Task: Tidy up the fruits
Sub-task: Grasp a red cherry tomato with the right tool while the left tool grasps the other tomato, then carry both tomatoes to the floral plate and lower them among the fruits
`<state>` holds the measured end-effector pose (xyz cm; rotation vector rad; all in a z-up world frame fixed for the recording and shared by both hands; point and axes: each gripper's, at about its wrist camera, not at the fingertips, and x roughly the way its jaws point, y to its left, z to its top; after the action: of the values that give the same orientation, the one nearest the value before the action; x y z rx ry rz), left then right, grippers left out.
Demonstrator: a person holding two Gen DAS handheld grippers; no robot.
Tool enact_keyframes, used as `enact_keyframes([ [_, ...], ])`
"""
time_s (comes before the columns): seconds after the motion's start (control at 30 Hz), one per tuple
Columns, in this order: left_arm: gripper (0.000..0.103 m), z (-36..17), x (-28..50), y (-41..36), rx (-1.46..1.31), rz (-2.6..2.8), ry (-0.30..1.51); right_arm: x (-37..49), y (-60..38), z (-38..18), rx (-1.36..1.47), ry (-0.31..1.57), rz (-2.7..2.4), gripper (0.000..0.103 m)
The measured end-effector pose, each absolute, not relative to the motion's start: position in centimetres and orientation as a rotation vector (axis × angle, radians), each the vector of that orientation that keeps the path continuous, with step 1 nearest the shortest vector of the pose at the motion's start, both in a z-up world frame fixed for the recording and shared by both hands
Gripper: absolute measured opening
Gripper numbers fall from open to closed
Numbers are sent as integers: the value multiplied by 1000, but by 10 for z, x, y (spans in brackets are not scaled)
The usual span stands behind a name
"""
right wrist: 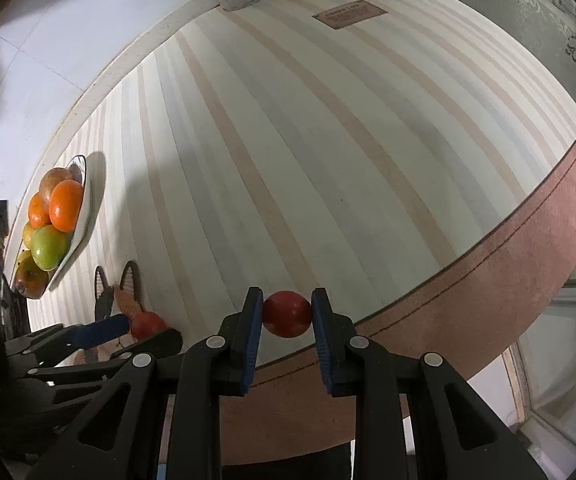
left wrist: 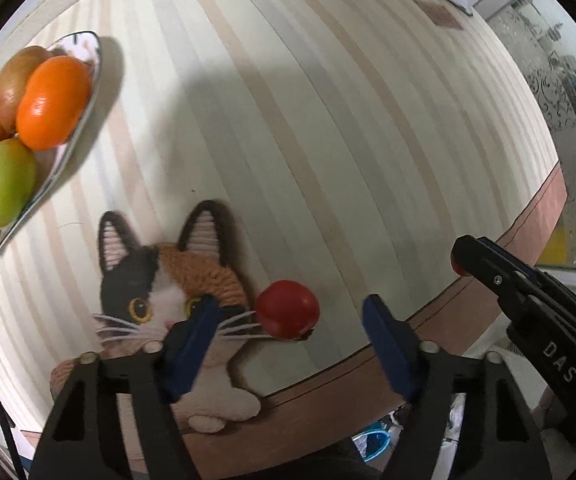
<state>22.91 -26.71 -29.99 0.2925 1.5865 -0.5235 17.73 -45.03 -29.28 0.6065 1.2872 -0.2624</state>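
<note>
Near the striped table's (right wrist: 327, 140) front edge, my right gripper (right wrist: 287, 314) clamps one small red round fruit (right wrist: 287, 314); my left gripper (left wrist: 288, 316), half-open, straddles another (left wrist: 288, 308) ungripped. Next: close, then carry both to the fruit plate (left wrist: 88, 92).

Left gripper (left wrist: 291, 312): we point it downward, jaws apart, nothing pinched | Right gripper (right wrist: 287, 314): steeply tilted down, our pads clamping a fruit (right wrist: 287, 314).
</note>
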Motion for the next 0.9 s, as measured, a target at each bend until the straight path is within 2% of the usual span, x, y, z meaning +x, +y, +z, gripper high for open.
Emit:
enact_keyframes([
  [0.03, 62, -302, 228, -268, 296, -523, 1590, 177, -449, -293, 607, 1288, -262, 27],
  [0.1, 50, -307, 227, -272, 301, -520, 1595, 174, -449, -294, 610, 1290, -259, 27],
  [0.13, 49, -306, 227, -273, 306, -518, 1585, 175, -447, -295, 610, 1292, -258, 27],
  [0.3, 30, -306, 225, -275, 307, -539, 1578, 174, -443, -293, 602, 1294, -248, 27],
  [0.57, 30, -291, 242, -252, 227, -526, 1564, 184, -434, -275, 584, 1269, -214, 27],
  [0.9, 30, -239, 268, -187, 70, -483, 1480, 232, -390, -248, 582, 1238, -57, 27],
])
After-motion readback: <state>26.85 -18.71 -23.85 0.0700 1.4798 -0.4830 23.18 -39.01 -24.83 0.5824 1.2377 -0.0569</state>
